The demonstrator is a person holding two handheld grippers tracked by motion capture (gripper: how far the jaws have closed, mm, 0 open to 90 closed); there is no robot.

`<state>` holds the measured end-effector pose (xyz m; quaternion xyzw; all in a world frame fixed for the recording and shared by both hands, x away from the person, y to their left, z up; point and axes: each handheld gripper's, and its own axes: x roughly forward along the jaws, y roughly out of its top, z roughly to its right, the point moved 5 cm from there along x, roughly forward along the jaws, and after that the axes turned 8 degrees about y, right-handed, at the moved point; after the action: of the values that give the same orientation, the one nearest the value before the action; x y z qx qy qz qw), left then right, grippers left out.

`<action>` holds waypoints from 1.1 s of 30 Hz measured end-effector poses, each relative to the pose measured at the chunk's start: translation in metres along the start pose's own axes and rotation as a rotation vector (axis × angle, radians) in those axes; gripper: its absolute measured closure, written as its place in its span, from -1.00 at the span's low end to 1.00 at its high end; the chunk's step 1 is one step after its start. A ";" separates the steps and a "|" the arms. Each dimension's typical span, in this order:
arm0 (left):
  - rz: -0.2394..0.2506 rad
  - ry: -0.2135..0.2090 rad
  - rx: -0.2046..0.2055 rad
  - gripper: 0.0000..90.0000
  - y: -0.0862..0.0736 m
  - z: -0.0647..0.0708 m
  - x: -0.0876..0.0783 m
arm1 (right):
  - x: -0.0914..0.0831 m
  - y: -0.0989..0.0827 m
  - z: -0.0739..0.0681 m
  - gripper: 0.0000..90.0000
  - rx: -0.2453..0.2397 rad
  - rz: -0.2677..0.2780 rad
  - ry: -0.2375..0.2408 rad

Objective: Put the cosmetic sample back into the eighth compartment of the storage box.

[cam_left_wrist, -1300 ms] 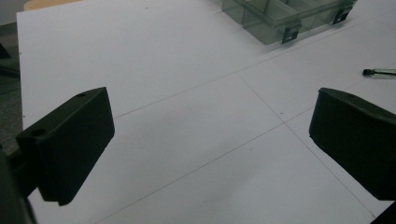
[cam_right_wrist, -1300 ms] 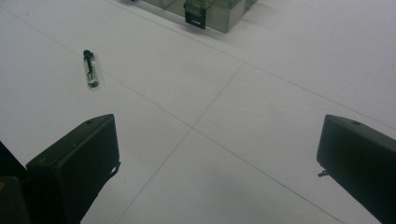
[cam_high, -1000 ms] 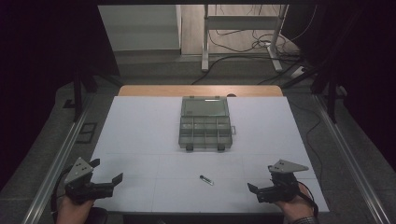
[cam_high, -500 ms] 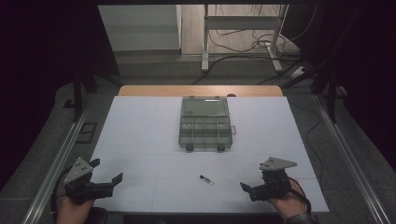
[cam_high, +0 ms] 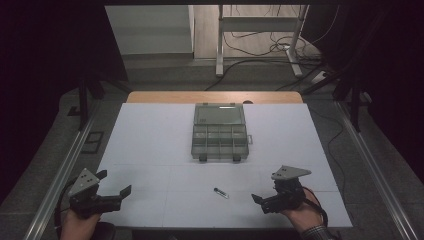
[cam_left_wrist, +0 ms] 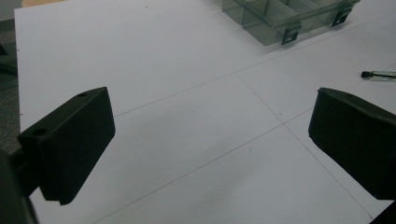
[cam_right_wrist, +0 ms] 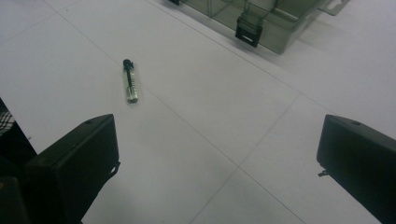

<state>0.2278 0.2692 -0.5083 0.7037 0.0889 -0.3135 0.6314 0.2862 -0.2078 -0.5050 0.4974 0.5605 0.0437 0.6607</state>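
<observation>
Clear glass vial (cam_high: 220, 192) with a black cap lies flat on the white table (cam_high: 150, 145), between the two grippers and nearer the right one. Right gripper (cam_high: 264, 200) sits at the near right of the table, held in a hand (cam_high: 305, 212), jaws spread wide and holding nothing. In the right gripper view the vial (cam_right_wrist: 130, 80) lies ahead of the left-hand jaw, well apart from it, cap end pointing away from the camera; both jaws hang just above bare table. Left gripper (cam_high: 114, 186) rests at the near left corner, also held in a hand (cam_high: 80, 225), jaws wide apart and empty, aimed across the table toward the right. In the left gripper view the vial (cam_left_wrist: 379, 74) shows just beyond the right-hand jaw, at the picture's edge, not touching it. Grey-green box (cam_high: 220, 132) stands farther out, ahead of both grippers at mid-table, lid thrown back and divided compartments exposed; contents cannot be made out. Two dark latches hang on the box's near wall, one seen close in the right gripper view (cam_right_wrist: 247, 33). Thin lines cross the table between grippers and box.
</observation>
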 end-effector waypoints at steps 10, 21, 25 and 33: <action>0.000 0.001 0.002 -0.97 0.000 0.000 0.000 | 0.013 0.009 -0.005 -1.00 -0.014 -0.018 0.019; -0.002 -0.001 0.002 -0.97 0.000 0.000 0.000 | 0.028 0.015 -0.009 -1.00 -0.032 -0.061 0.040; -0.002 0.000 0.005 -0.97 0.000 0.000 0.000 | 0.033 0.017 -0.008 -1.00 -0.033 -0.070 0.044; -0.002 0.000 0.010 -0.97 0.000 0.001 0.000 | 0.040 0.021 -0.011 -1.00 -0.009 -0.101 0.052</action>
<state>0.2277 0.2686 -0.5084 0.7067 0.0882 -0.3145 0.6276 0.3026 -0.1660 -0.5168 0.4641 0.6019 0.0257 0.6494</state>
